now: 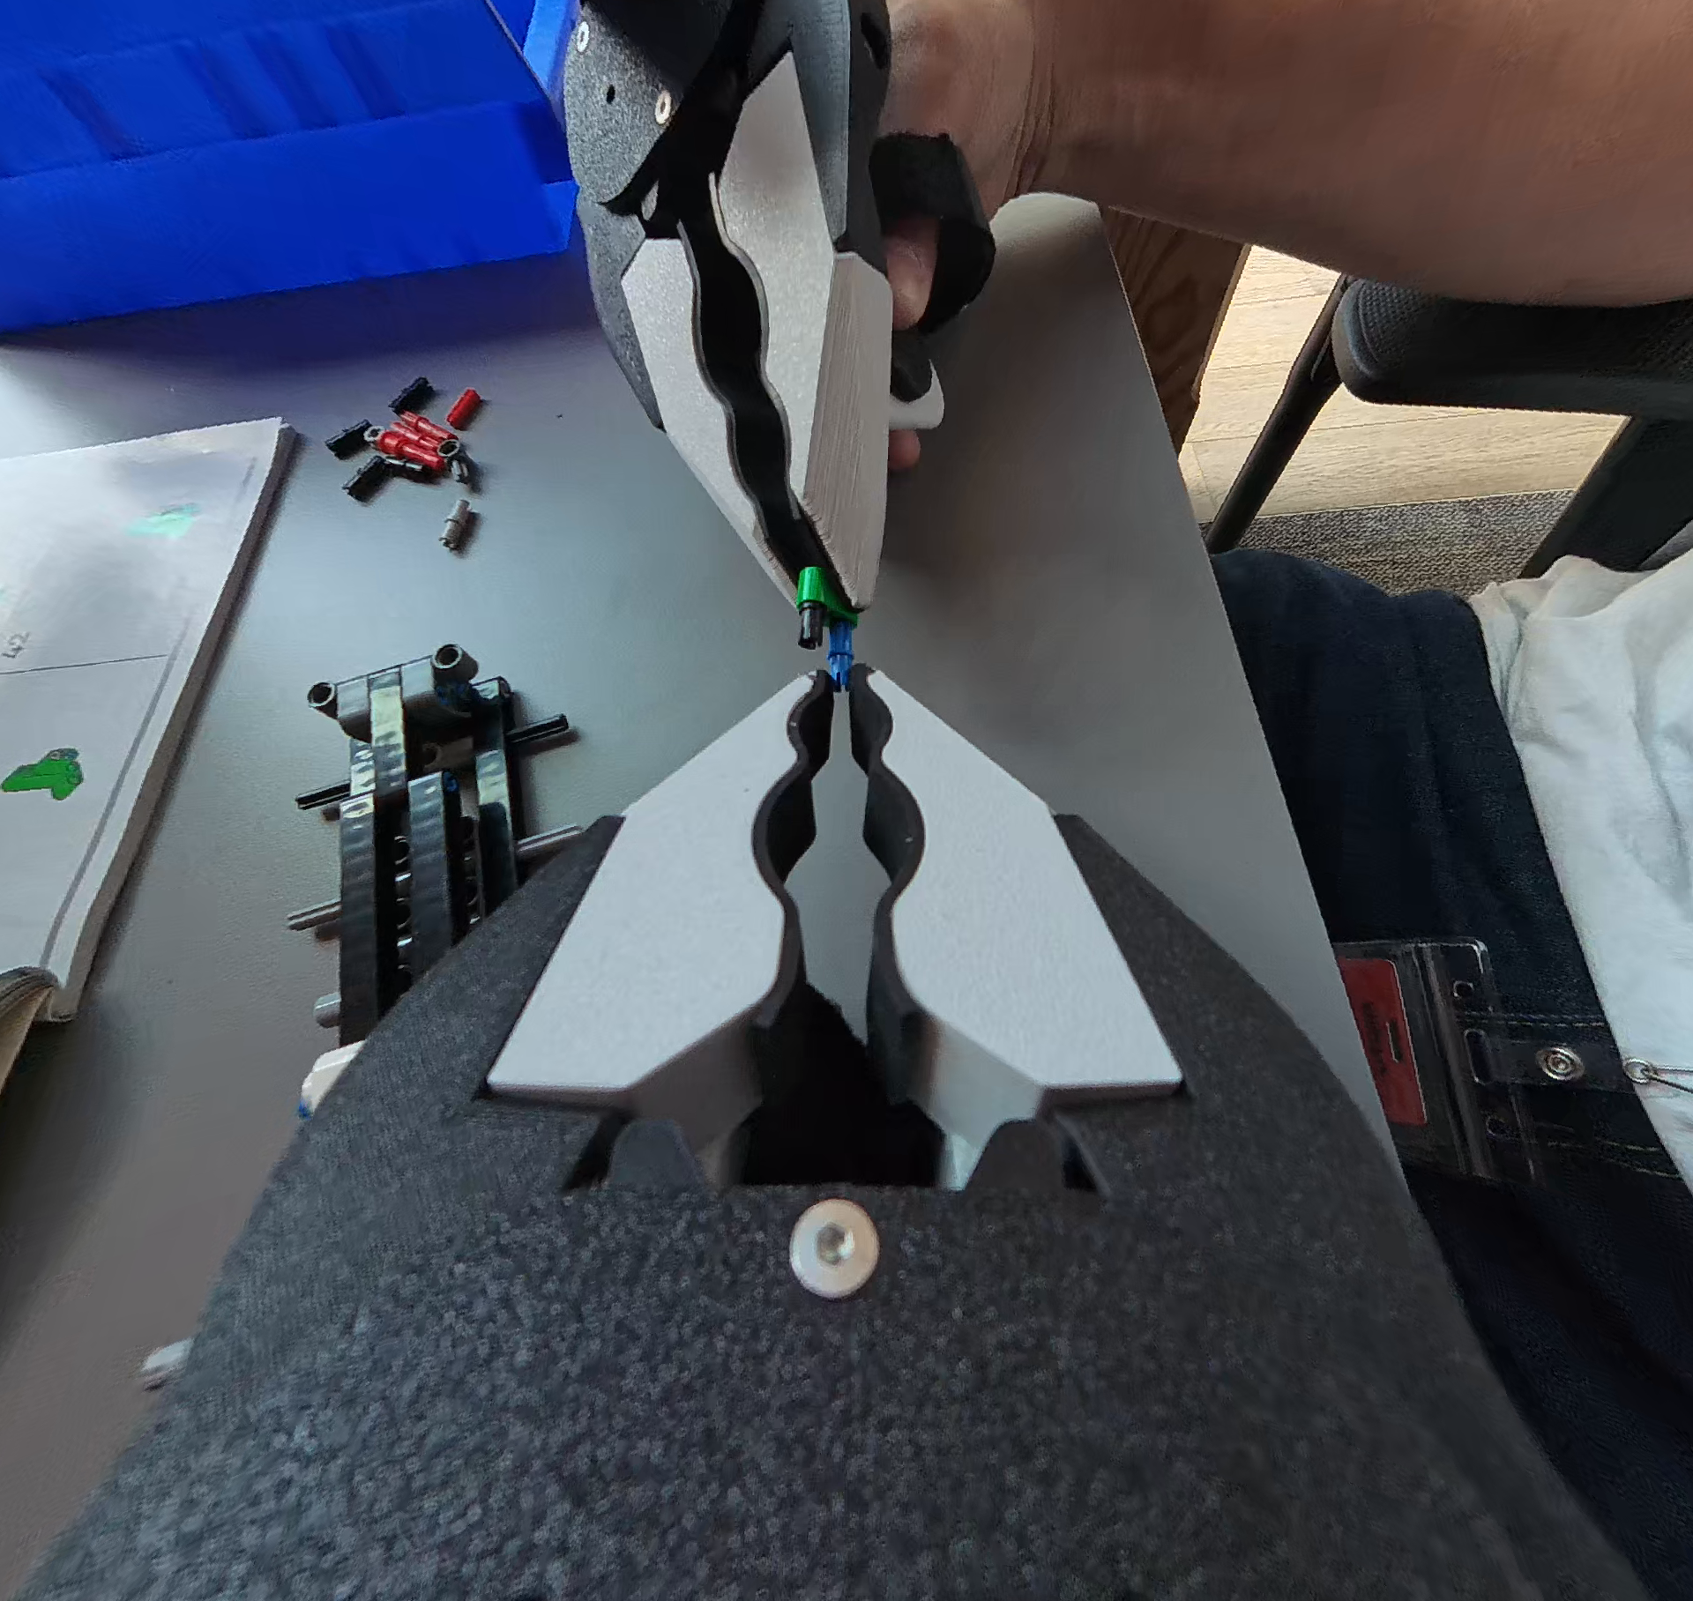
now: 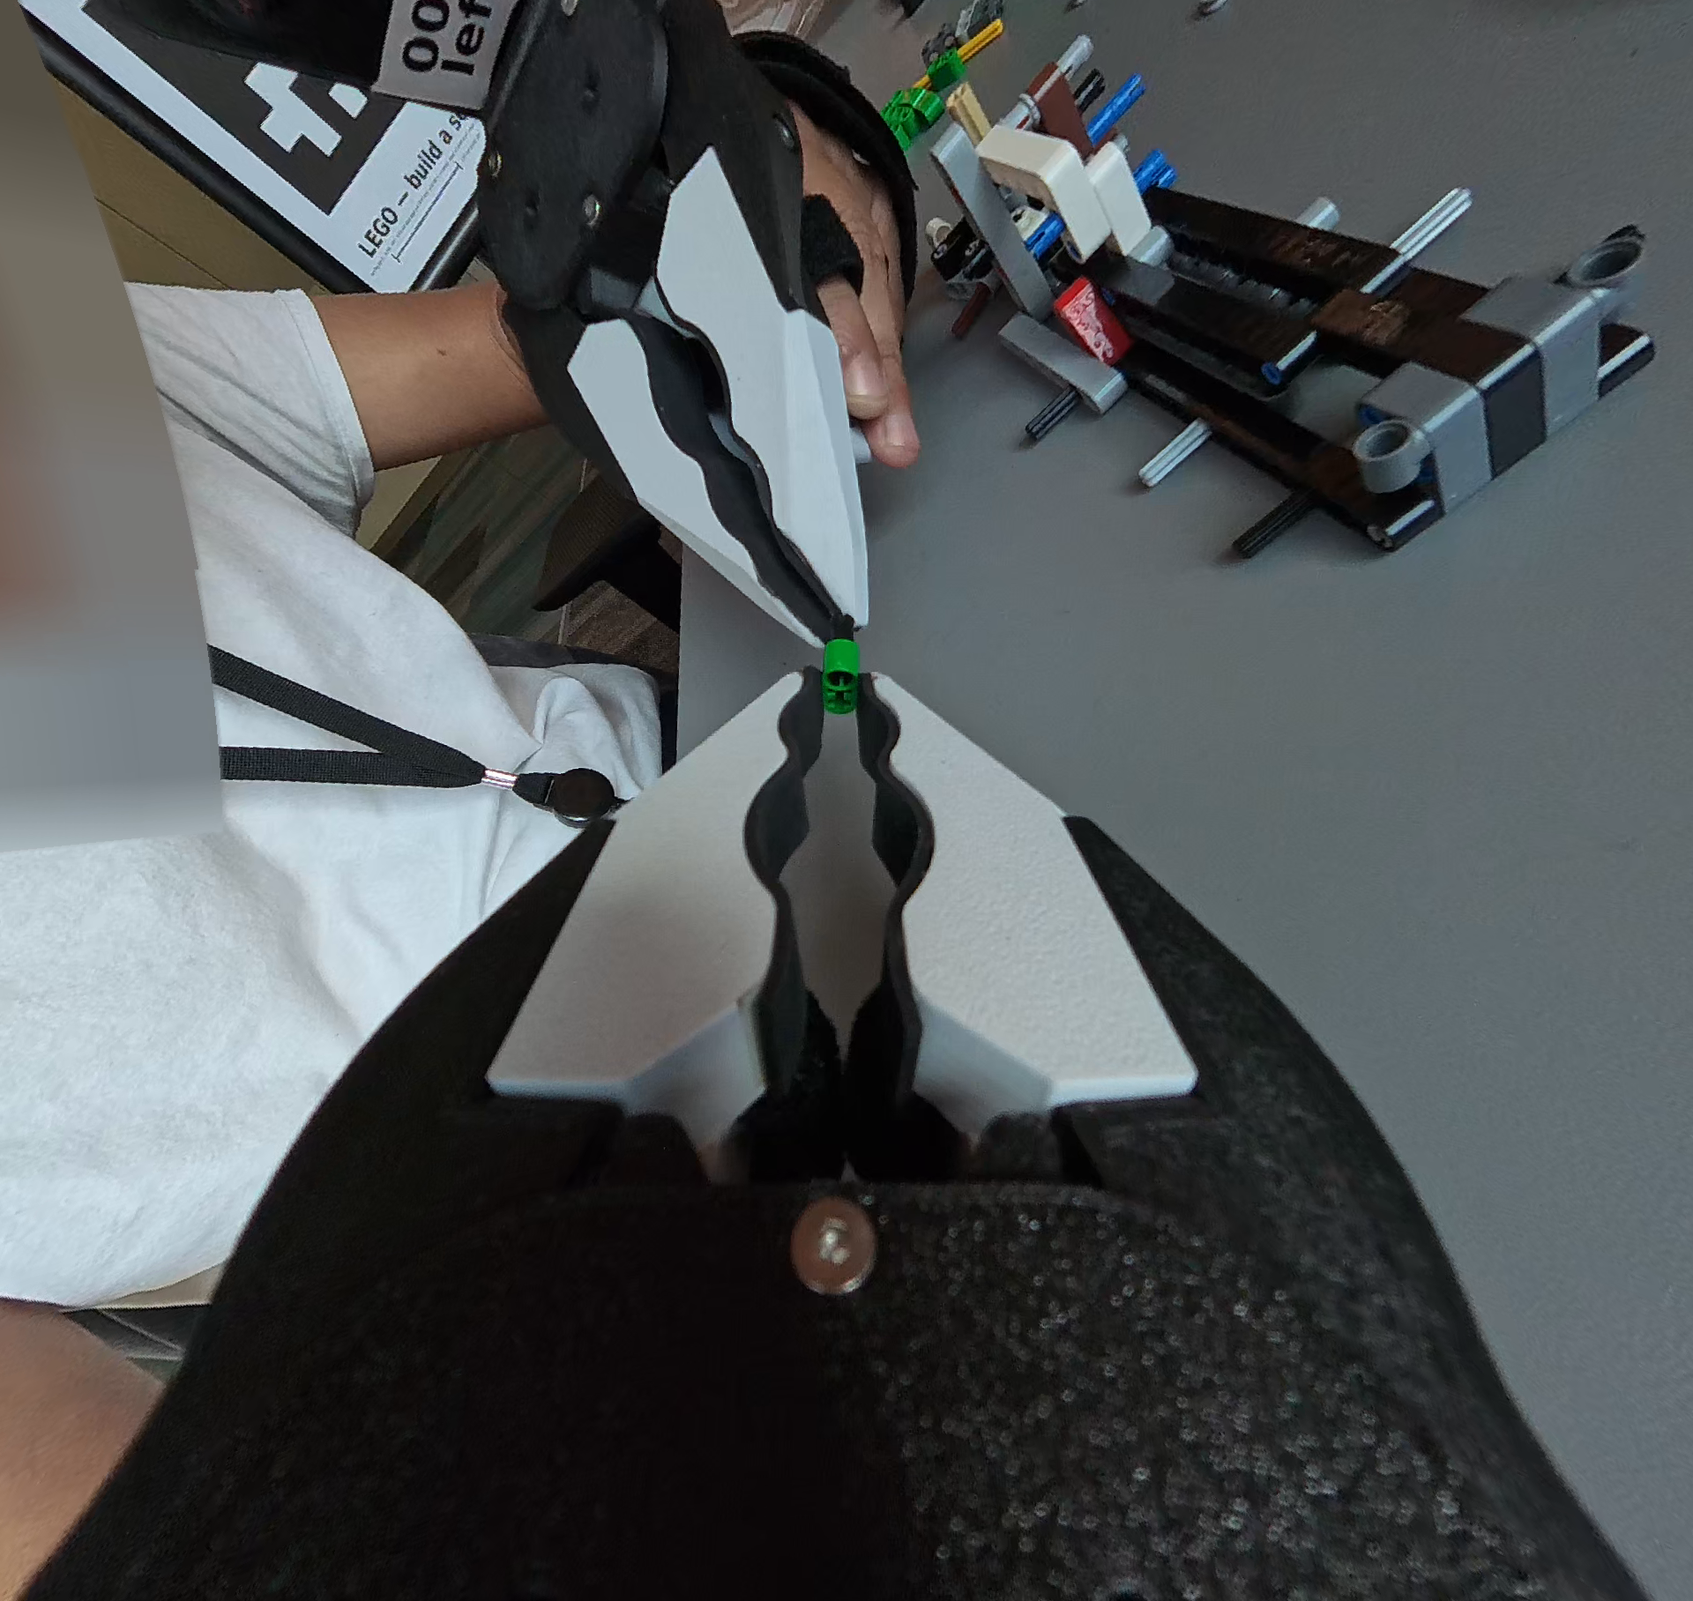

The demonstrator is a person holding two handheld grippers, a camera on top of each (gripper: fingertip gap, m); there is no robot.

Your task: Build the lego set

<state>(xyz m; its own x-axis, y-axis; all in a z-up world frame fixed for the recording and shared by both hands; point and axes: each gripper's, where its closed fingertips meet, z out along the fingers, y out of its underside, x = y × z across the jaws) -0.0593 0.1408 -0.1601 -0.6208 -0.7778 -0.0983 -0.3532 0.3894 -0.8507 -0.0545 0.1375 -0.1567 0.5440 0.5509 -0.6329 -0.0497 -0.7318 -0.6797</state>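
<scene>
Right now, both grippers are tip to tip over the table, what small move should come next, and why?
Probably push the left gripper forward, seating its blue pin deeper into the green connector that the right gripper pinches. The pin already meets the connector, but most of it still shows.

Both views are bright and evenly lit by soft daylight, with no hard-edged shadows on the grey table [image 1: 1008,549]. In the left wrist view sunlight falls on the wooden floor [image 1: 1283,348] at the upper right, and the table shows a pale sheen near its right edge. The blue bin [image 1: 275,137] is vivid and slightly soft in focus, as is the booklet [image 1: 110,641] at the left. Wide-angle distortion bends straight lines toward the borders in both views. In the right wrist view a smeared patch covers the left edge, and the near gripper body [image 2: 824,1374] reads very dark, its lower left almost black.
</scene>
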